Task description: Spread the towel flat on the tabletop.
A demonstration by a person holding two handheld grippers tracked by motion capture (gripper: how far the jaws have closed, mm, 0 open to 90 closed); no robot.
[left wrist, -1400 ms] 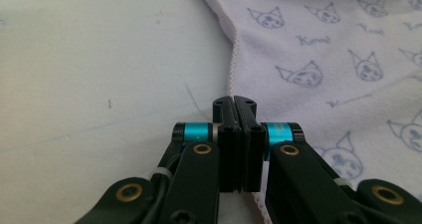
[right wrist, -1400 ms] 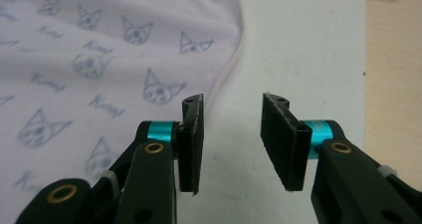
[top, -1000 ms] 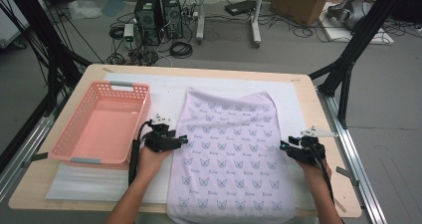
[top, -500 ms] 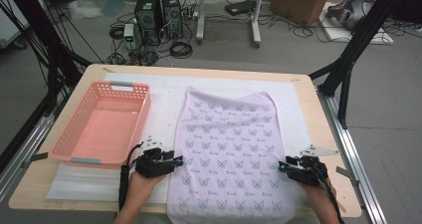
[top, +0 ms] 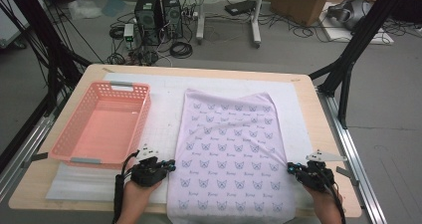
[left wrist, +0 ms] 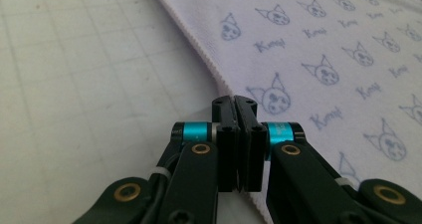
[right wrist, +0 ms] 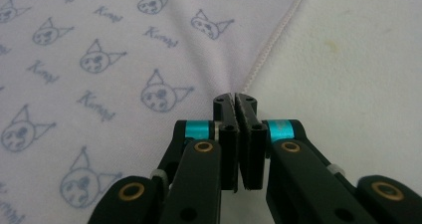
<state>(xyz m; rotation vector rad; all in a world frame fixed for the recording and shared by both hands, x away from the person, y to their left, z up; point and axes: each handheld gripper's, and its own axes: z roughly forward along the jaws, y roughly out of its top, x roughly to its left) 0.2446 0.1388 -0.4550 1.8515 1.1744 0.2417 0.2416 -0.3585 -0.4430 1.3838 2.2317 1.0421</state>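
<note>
The near hem of the towel (top: pixel 231 157) hangs past the table's (top: pixel 318 97) front edge and is cut off at the bottom of the high view, as are the person's forearms. Each hand is mostly hidden under the gripper it holds. Whether any cloth sits between the jaws is hard to make out: in both gripper views they meet right at the towel's hem, and the hem itself disappears behind them.

The towel is pale lilac, printed all over with small blue cat-like faces and a short script word too small to read. It has a ribbed hem along its long sides. It lies flat on the white mat (top: pixel 159 97) in the middle of the table, long side running away from the person, with a few soft creases across its middle and right part.

The left gripper (top: pixel 169 165) sits at the towel's left edge near the front corner. Its jaws have just been closing and now stand pressed together, tips at the hem (left wrist: pixel 234 100). The right gripper (top: pixel 291 168) sits at the right edge, opposite. Its jaws have also just been closing and are now together at the hem (right wrist: pixel 235 98).

Farther back on the left, a pink basket (top: pixel 74 134) stands on the mat, apart from the towel.
</note>
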